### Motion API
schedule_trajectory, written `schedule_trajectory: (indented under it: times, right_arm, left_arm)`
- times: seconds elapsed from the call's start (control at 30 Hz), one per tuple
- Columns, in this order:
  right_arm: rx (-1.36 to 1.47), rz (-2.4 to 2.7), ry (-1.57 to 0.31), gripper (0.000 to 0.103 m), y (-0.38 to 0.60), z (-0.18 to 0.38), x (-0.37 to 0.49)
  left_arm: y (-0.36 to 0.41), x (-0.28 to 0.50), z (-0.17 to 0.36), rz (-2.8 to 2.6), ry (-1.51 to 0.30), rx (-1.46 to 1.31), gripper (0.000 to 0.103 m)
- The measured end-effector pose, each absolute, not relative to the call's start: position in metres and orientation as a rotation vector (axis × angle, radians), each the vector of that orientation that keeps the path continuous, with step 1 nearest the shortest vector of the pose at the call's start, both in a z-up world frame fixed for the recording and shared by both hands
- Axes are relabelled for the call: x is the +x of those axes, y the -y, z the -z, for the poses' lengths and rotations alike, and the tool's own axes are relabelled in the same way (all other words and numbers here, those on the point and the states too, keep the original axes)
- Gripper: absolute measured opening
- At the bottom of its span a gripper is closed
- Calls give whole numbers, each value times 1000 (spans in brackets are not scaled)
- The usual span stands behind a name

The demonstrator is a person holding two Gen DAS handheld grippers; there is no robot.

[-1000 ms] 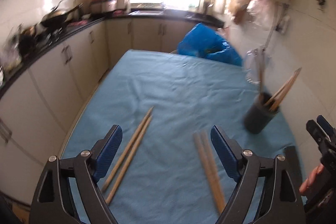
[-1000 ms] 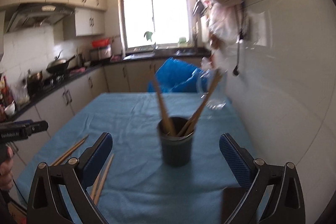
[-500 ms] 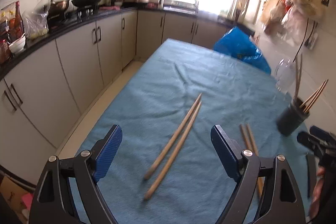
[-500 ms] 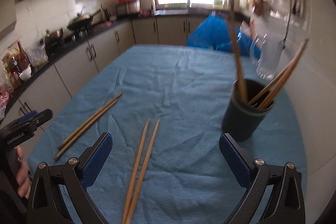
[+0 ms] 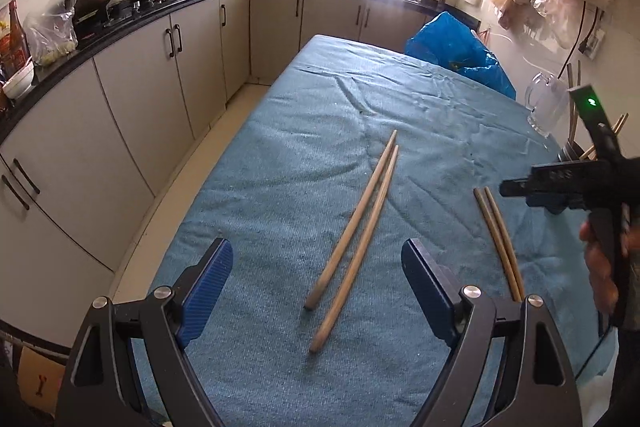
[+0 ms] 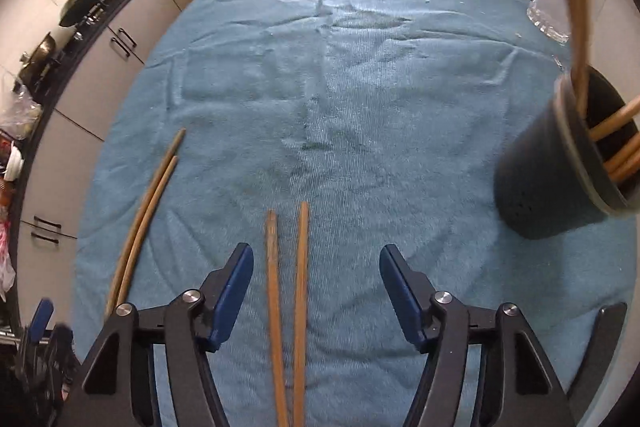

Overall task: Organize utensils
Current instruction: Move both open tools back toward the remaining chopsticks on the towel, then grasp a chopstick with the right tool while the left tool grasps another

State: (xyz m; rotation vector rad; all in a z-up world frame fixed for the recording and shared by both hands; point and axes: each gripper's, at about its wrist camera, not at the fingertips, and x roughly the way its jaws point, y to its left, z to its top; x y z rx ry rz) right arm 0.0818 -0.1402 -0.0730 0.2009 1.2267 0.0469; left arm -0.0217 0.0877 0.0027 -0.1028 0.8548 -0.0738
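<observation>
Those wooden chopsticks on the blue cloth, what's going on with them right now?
A person is tidying chopsticks with two tools. The right hand-held gripper is closing around the darker pair of wooden chopsticks lying between its jaws, not yet pinched. The left hand-held gripper hangs open above the paler pair of wooden chopsticks, touching nothing. Both pairs lie flat on the blue cloth-covered table. The dark perforated utensil cup already holds several chopsticks.
</observation>
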Motion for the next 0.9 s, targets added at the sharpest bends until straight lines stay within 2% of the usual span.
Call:
schedule_trajectory:
  times: [0.03, 0.07, 0.13, 0.5, 0.57, 0.6, 0.9]
  right_arm:
    - [201, -47, -1227, 63, 140, 73, 82]
    - [184, -37, -1240, 54, 138, 75, 85]
    - [165, -39, -1265, 43, 134, 80, 89]
    - [15, -20, -1276, 25, 111, 90, 96]
    - [-7, -19, -1264, 10, 109, 90, 94]
    - [-11, -16, -1259, 7, 111, 90, 92]
    - [148, -66, -1220, 6, 150, 86, 60]
  left_arm:
    - [-88, -22, -2, 78, -859, -102, 85]
    - [-89, -22, -2, 79, -863, -100, 85]
    - [-89, -22, -1, 77, -871, -96, 85]
    - [-89, -6, 1, 71, -931, -68, 85]
    - [-85, 0, -1, 94, -940, -63, 85]
    - [-82, 5, -2, 105, -949, -55, 85]
    - [-33, 94, -8, 232, -1025, 72, 85]
